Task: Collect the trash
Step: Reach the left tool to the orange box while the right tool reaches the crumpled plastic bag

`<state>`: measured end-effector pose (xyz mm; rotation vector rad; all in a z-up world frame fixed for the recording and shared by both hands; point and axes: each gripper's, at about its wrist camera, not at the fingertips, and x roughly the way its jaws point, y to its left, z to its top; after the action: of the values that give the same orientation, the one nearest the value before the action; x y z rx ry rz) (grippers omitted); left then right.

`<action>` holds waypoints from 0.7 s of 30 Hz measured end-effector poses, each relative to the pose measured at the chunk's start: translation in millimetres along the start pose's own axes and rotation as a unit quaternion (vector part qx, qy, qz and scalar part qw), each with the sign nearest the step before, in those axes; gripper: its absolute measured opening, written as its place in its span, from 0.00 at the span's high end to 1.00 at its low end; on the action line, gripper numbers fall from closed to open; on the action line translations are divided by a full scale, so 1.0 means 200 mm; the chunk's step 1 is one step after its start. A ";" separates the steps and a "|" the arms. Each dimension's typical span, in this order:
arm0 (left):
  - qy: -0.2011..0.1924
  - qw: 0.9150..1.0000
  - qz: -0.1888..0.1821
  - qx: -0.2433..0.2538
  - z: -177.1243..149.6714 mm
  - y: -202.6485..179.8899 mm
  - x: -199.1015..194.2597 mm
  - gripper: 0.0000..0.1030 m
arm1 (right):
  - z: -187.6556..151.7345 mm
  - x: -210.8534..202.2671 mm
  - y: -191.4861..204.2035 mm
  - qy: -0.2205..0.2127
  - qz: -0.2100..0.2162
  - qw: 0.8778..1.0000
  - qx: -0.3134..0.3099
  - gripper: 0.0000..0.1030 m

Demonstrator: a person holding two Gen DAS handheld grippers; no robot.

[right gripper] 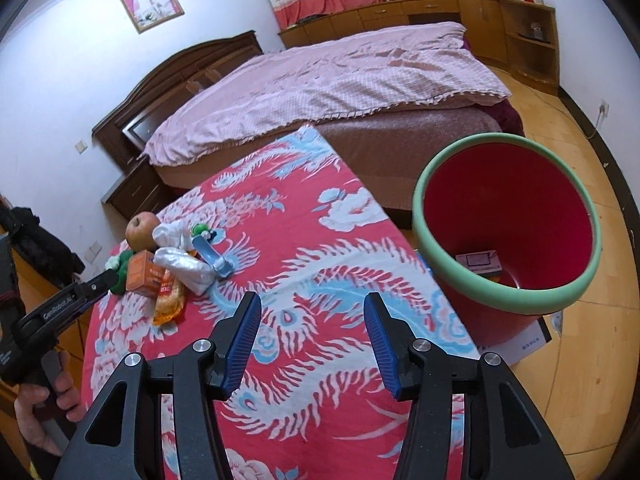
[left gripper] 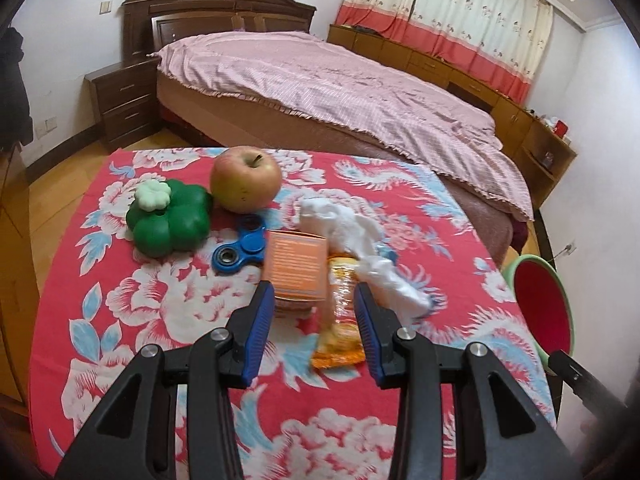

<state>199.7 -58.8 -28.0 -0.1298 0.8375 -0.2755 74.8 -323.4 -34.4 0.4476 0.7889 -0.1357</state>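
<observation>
An orange snack wrapper (left gripper: 340,320) lies on the red floral tablecloth (left gripper: 140,300), with an orange carton (left gripper: 296,266) and a crumpled white tissue (left gripper: 360,240) beside it. My left gripper (left gripper: 314,300) is open, its jaws straddling the carton's near end and the wrapper. The same pile shows in the right wrist view: wrapper (right gripper: 170,300), carton (right gripper: 143,274), tissue (right gripper: 184,266). My right gripper (right gripper: 312,312) is open and empty above the cloth, left of a red bin with a green rim (right gripper: 508,216). The bin holds a small pink box (right gripper: 478,260).
An apple (left gripper: 246,178), a green clover-shaped toy (left gripper: 170,220) and a blue fidget spinner (left gripper: 240,246) lie behind the trash. A blue toy (right gripper: 212,254) lies by the tissue. A bed (left gripper: 340,84) stands beyond the table. The bin (left gripper: 540,308) is off the table's right edge.
</observation>
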 end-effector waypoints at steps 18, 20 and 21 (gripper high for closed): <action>0.015 1.000 0.003 0.002 0.02 0.04 0.23 0.50 | 0.03 0.14 0.09 0.030 -0.008 0.999 -0.023 0.47; 0.013 1.000 0.000 0.002 0.02 0.04 0.23 0.50 | 0.03 0.15 0.11 0.030 -0.007 0.999 -0.030 0.47; 0.012 1.000 -0.002 0.002 0.02 0.04 0.23 0.50 | 0.04 0.15 0.12 0.031 -0.006 0.999 -0.032 0.47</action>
<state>232.9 -64.4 -59.7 -0.1237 0.8615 -0.2822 108.1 -303.1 -43.1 0.3876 0.8542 -0.1080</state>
